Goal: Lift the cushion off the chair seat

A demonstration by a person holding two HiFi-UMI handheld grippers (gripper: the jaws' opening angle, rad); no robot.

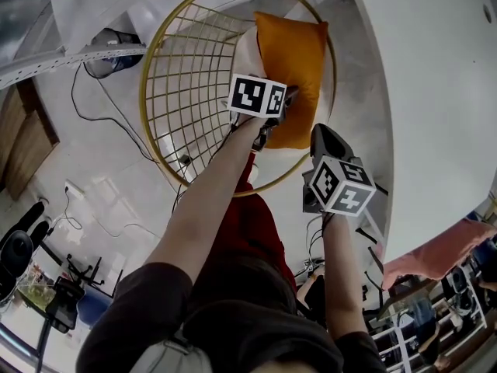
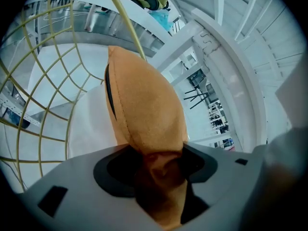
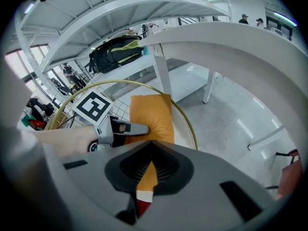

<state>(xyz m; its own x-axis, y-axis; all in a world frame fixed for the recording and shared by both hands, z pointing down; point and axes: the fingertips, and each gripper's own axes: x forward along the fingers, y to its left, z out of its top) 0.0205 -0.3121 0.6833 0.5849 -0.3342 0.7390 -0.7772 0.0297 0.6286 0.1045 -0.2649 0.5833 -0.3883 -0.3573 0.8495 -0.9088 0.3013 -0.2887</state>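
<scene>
Your left gripper [image 2: 161, 170] pinches only one near corner of the cushion [image 1: 293, 57], which leans by the chair's [image 1: 143, 88] right rim over the seat [image 1: 245, 53]. That soft fabric can slip out or snag the wire; your right gripper [image 1: 326, 137] hangs closed and empty.

The head view looks steeply down from overhead onto the wire chair [image 1: 194, 68] and its orange cushion [image 1: 293, 61]; the left gripper view sits hard against that cushion, facing along it; the right gripper view hangs farther back, sharing cushion, chair and left gripper [image 3: 143, 127] with the head view.
</scene>
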